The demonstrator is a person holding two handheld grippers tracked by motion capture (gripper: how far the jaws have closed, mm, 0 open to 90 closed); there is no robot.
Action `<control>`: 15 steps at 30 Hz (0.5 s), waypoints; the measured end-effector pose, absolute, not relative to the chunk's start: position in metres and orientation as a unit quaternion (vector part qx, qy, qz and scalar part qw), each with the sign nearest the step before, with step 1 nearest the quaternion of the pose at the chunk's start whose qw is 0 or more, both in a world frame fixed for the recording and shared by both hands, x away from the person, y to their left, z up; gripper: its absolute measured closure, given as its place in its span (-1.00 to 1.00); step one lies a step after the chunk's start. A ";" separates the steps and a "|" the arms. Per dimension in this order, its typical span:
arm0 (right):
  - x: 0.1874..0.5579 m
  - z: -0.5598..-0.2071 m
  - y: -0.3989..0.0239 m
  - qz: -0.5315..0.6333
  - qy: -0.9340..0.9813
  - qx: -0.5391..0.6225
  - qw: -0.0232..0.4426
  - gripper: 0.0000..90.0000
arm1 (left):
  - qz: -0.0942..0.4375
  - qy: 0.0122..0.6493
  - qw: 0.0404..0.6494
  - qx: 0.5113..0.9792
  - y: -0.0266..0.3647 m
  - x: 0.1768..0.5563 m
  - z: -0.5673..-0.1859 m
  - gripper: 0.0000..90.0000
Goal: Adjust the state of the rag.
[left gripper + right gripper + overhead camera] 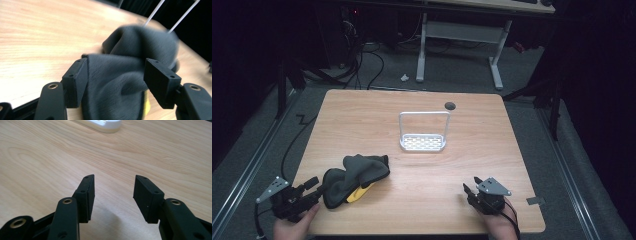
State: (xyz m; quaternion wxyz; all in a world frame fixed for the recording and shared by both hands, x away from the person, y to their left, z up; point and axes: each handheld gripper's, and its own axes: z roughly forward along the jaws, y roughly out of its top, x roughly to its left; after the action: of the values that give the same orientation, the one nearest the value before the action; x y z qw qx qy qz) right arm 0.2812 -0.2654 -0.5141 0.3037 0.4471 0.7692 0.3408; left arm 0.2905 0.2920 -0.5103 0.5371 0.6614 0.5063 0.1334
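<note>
In the left gripper view the grey cloth (130, 75) between the jaws is blurred at its far edge, its yellow part (147, 105) mostly hidden beneath, cut off below

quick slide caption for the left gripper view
Left tool with its jaws around a bunched dark grey cloth on the wooden table.

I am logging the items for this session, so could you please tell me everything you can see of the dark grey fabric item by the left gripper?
The dark grey fabric item is a soft, fleecy-looking bundle, crumpled into folds, with a yellow part showing at its near edge. It lies on the wooden table near the front left corner. The left gripper has its jaws on either side of the nearest fold; the fabric fills the gap, but whether the pads press on it cannot be told. Its exact kind is unclear.
</note>
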 end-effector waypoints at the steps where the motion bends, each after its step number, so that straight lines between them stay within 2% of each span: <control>1: 0.283 -0.515 -0.265 0.339 0.770 0.448 0.303 0.15 | 0.138 0.504 0.531 0.667 0.290 0.291 -0.510 -0.20; 15: 0.286 -0.517 -0.262 0.336 0.775 0.448 0.295 0.14 | 0.152 0.491 0.524 0.679 0.287 0.288 -0.505 -0.22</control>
State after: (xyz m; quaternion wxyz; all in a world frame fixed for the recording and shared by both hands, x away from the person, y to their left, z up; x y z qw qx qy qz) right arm 0.2861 -0.2618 -0.5174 0.2946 0.4479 0.7745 0.3357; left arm 0.2881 0.2872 -0.5054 0.5242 0.6788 0.4913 0.1516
